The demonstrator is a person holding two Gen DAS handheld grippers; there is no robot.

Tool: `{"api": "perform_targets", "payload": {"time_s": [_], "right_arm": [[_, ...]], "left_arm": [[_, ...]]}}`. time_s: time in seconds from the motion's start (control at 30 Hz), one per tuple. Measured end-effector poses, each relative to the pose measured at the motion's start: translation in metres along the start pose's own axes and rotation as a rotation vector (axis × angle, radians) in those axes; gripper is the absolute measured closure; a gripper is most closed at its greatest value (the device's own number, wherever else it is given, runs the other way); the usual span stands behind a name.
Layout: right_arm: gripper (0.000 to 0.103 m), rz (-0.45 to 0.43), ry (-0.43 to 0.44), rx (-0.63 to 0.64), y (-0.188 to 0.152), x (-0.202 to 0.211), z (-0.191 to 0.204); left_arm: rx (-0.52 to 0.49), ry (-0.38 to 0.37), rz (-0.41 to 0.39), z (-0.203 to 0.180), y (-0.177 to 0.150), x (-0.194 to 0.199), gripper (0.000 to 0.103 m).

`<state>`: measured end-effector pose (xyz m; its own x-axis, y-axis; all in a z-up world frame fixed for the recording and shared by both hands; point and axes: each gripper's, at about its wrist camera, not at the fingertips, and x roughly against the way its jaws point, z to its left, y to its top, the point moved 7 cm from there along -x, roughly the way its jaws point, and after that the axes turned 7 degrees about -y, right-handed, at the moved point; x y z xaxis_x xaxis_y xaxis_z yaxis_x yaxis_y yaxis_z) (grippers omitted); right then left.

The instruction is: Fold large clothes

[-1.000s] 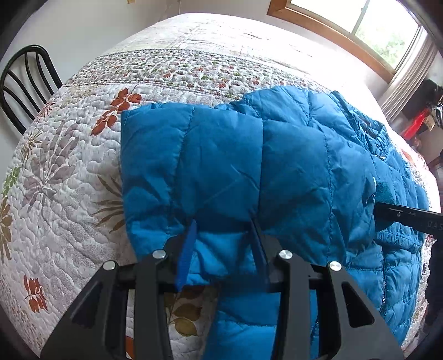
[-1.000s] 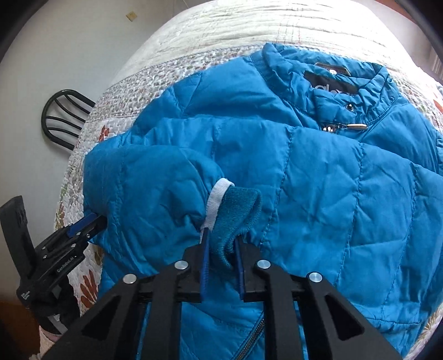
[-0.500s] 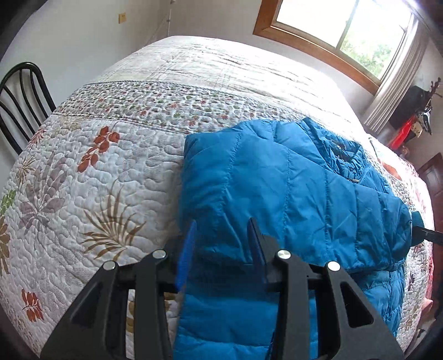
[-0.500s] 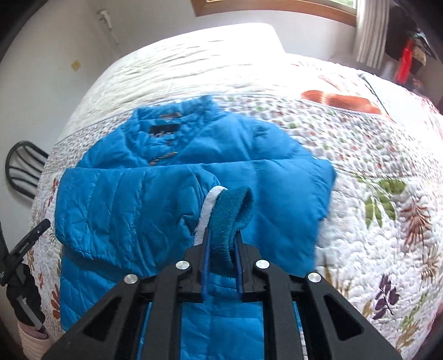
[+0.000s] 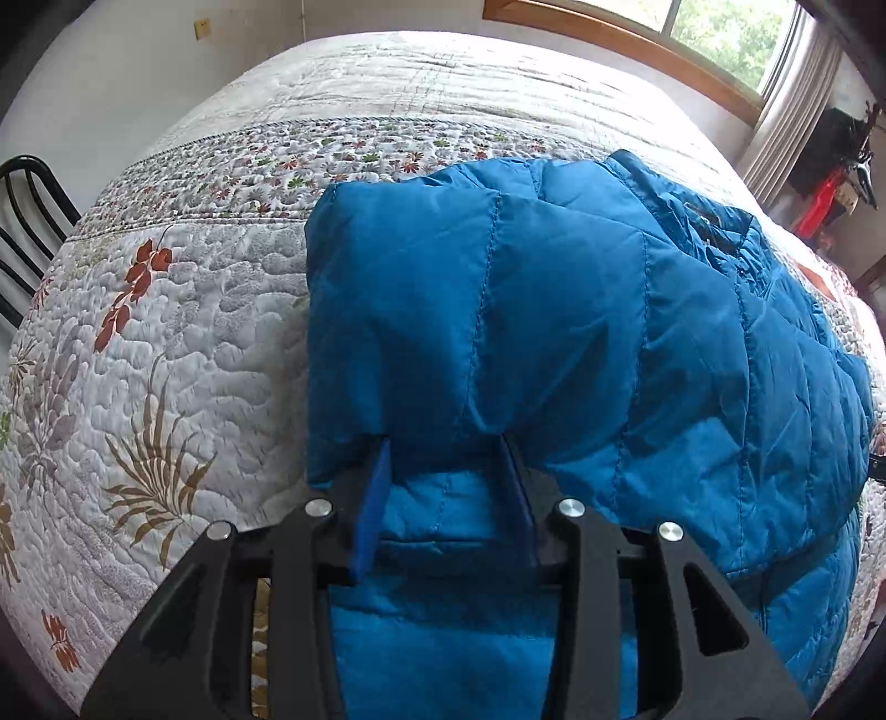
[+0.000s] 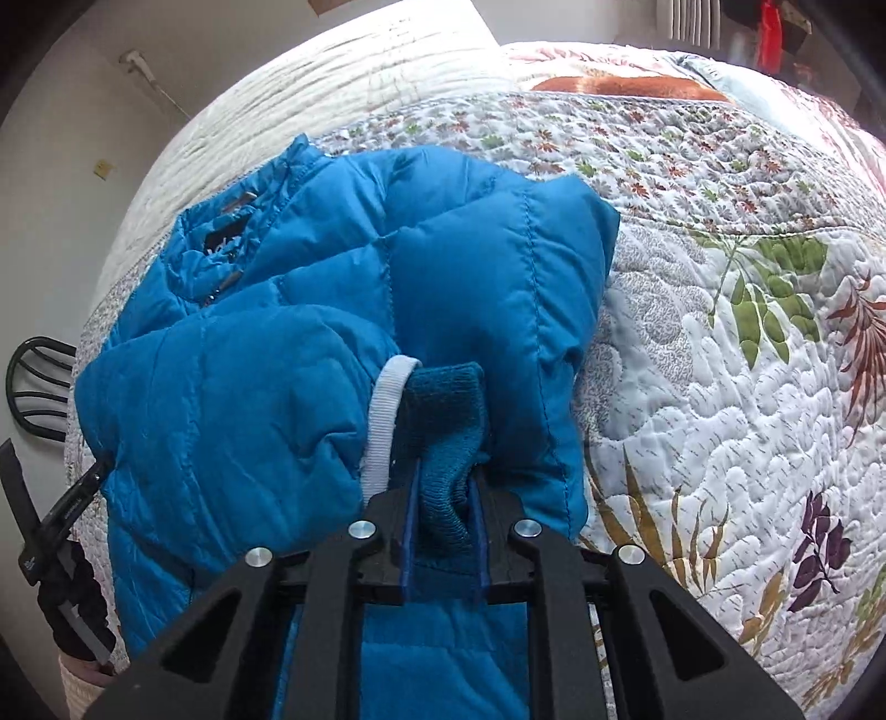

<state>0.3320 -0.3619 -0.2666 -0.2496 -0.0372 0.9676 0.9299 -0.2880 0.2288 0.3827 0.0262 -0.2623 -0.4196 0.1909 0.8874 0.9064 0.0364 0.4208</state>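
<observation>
A blue quilted puffer jacket (image 5: pixel 554 332) lies on the bed, its collar and zipper (image 6: pixel 221 277) toward the far side. My left gripper (image 5: pixel 443 448) is shut on a thick padded fold at the jacket's near left edge. My right gripper (image 6: pixel 446 471) has the sleeve's dark teal knit cuff (image 6: pixel 448 404) between its pads, next to a white band (image 6: pixel 385 421). Its jaws are opening slightly, though the pads still touch the cuff. The sleeve lies across the jacket's front. The left gripper's black frame (image 6: pixel 61 515) shows at the jacket's left edge in the right wrist view.
A white floral quilt (image 5: pixel 166 360) covers the bed, with bare quilt (image 6: pixel 720 387) to the jacket's right. A black metal chair (image 5: pixel 22 221) stands by the left wall. A window (image 5: pixel 720 33) and a red object (image 5: pixel 825 199) are at the far right.
My right gripper carried the cuff rightward across the jacket, laying the sleeve over the front. My left gripper shifted with its fold, so the jacket's left side now stands doubled over.
</observation>
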Motion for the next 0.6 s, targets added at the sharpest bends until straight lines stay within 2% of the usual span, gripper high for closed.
{"api": "perform_targets", "payload": {"time_s": [0.1, 0.17, 0.2, 0.23, 0.3, 0.37, 0.5, 0.6], "right_arm": [[0.074, -0.043, -0.085, -0.003, -0.001, 0.02, -0.001], [0.074, -0.127, -0.164, 0.018, -0.001, 0.046, 0.003], [0.073, -0.16, -0.161, 0.032, -0.001, 0.058, 0.009], [0.073, -0.177, -0.121, 0.049, -0.002, 0.067, 0.021], [0.074, -0.161, -0.027, 0.097, -0.007, 0.07, 0.052], [0.074, -0.118, 0.027, 0.16, -0.012, 0.057, 0.087], [0.074, -0.061, -0.002, 0.23, -0.025, 0.023, 0.124], [0.077, -0.023, -0.054, 0.233, -0.03, -0.003, 0.126]], "left_arm": [[-0.013, 0.046, -0.011, -0.003, 0.003, 0.015, 0.065], [-0.045, 0.062, -0.068, -0.016, 0.004, 0.035, 0.065], [-0.057, 0.051, -0.086, -0.024, 0.004, 0.043, 0.065], [-0.064, 0.026, -0.094, -0.033, 0.004, 0.048, 0.065], [-0.081, -0.043, -0.085, -0.058, 0.005, 0.051, 0.065], [-0.097, -0.086, -0.066, -0.08, 0.003, 0.045, 0.065], [-0.142, -0.074, -0.024, -0.108, -0.01, 0.024, 0.065], [-0.141, -0.055, 0.035, -0.106, -0.024, -0.001, 0.063]]}}
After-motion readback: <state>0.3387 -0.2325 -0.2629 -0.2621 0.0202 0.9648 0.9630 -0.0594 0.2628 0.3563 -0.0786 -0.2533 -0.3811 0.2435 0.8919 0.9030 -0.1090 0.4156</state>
